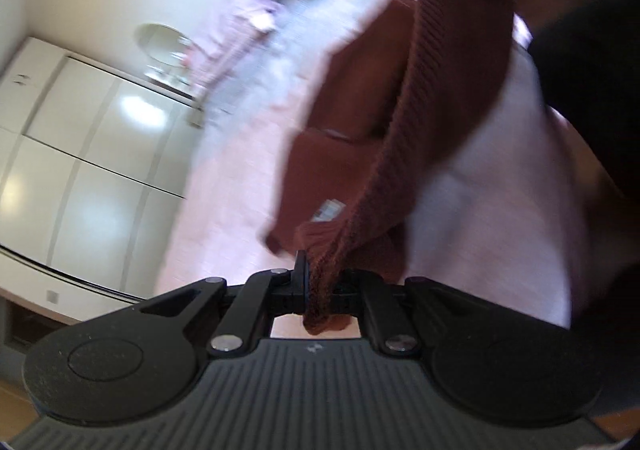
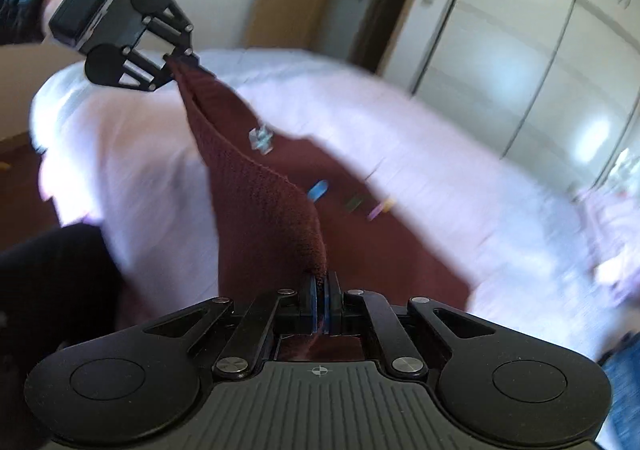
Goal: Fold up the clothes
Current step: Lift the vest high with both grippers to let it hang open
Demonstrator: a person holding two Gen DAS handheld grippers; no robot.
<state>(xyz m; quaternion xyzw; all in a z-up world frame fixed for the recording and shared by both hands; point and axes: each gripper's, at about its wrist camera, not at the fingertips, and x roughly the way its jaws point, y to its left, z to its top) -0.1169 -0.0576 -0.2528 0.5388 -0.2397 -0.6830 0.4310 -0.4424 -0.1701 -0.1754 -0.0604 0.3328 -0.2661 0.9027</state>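
A rust-red knit sweater [image 2: 260, 189] hangs stretched between my two grippers above a bed with a pale pink cover [image 2: 420, 137]. My right gripper [image 2: 322, 286] is shut on one end of its ribbed edge. My left gripper [image 2: 180, 57] shows at the upper left of the right wrist view, shut on the other end. In the left wrist view the left gripper [image 1: 316, 274] clamps the knit edge of the sweater [image 1: 440, 89], which runs up to the top right. A white label [image 2: 261, 139] shows inside the sweater. The rest of the sweater drapes down onto the bed.
White wardrobe doors [image 2: 540, 61] stand beyond the bed. A dark doorway [image 2: 384, 9] is at the back. Pink clothes [image 2: 612, 209] lie at the right of the bed. Small coloured patches [image 2: 318, 189] show on the sweater. The person's dark sleeve [image 1: 592, 69] is at the right.
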